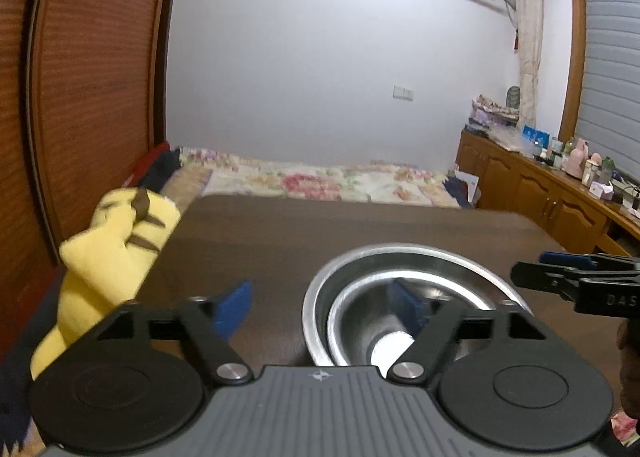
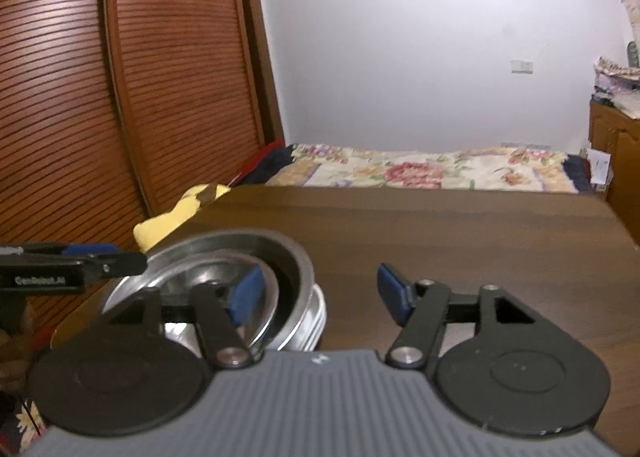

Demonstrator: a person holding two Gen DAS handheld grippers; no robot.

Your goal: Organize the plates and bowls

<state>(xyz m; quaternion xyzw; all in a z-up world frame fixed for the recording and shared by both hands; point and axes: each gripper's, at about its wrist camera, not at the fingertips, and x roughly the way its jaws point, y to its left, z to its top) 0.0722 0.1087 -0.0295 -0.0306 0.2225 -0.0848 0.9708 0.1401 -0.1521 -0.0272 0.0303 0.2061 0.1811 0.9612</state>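
A stack of nested steel bowls [image 1: 360,269] sits on the dark wooden table [image 1: 280,233]. My left gripper [image 1: 320,303] is open above the table, its right blue fingertip over the inner bowl, its left one over bare wood. In the right wrist view the same bowls [image 2: 288,261] stand at the left. My right gripper [image 2: 318,291] is open, its left fingertip over the inner bowl, its right one over the table [image 2: 440,233]. Each gripper shows at the edge of the other's view: the right gripper [image 1: 576,277] and the left gripper [image 2: 76,261]. Neither holds anything.
A yellow plush toy [image 1: 112,253] lies off the table's left edge. A bed with a floral cover [image 1: 320,177] lies beyond the table. Slatted wooden wardrobe doors [image 2: 100,97] stand at the left. A cluttered wooden cabinet [image 1: 552,193] runs along the right.
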